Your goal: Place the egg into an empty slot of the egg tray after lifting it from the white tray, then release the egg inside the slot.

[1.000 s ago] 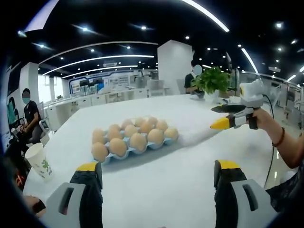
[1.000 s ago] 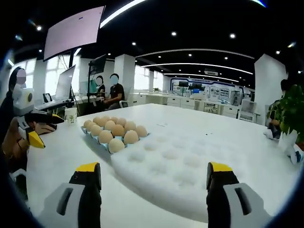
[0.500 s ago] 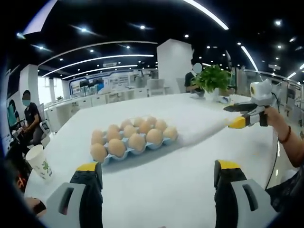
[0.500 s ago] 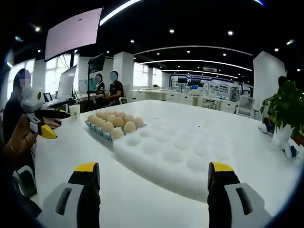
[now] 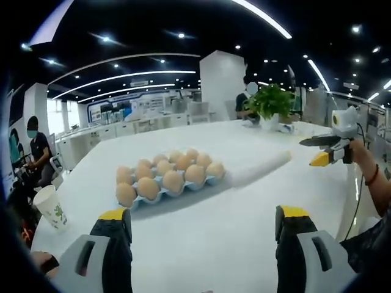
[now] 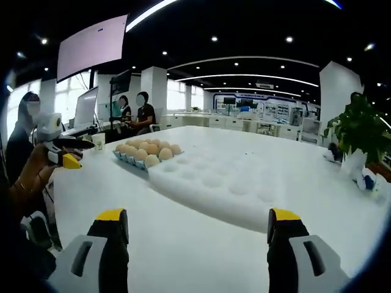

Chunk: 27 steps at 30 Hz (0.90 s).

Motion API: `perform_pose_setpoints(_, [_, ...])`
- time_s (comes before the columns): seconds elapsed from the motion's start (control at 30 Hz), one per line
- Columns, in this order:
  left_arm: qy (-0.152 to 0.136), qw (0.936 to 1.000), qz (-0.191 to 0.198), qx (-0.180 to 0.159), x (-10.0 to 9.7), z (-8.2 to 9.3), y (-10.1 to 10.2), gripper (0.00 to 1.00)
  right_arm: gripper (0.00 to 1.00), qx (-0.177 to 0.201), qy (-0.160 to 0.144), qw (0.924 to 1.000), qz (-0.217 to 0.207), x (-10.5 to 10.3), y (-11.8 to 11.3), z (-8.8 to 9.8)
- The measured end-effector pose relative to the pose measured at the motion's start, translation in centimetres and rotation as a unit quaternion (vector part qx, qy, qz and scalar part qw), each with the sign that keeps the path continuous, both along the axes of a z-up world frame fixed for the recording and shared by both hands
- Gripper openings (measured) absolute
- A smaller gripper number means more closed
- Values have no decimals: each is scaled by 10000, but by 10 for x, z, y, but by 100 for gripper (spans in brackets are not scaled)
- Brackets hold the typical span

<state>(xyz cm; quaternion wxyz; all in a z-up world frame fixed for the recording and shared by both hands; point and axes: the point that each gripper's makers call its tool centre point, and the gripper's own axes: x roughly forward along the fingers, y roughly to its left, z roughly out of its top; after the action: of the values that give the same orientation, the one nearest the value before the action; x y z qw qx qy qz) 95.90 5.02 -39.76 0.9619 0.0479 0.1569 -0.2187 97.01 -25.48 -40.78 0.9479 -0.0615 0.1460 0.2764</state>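
Left gripper (image 5: 201, 229): jaws spread wide with nothing between them, held back above the near edge of the table (image 5: 201, 244), apparently so the trays stay in sight.
Right gripper (image 6: 198, 229): fingers wide apart too and empty, above the table's near edge and well short of the white tray (image 6: 226, 186).
Egg tray (image 5: 168, 189): blue, mid-table, just beside the white tray's end, so a carry between them would be short.
Eggs (image 5: 162, 177): brown, seated in the egg tray's cups; I cannot make out an empty slot from here.
White tray: its dimples look bare in the right gripper view; no egg visible on it.
Judgement: nothing left to lift, which would explain both grippers idling away from the trays.
Paper cup (image 5: 50, 207): at the table's left edge, clear of the work.
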Motion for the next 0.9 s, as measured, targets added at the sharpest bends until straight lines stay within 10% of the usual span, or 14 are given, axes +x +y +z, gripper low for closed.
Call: perform_pose_setpoints(0.9, [-182, 9998, -11, 36, -15, 5, 3, 100, 98, 203, 63, 9998, 61, -24, -11, -1])
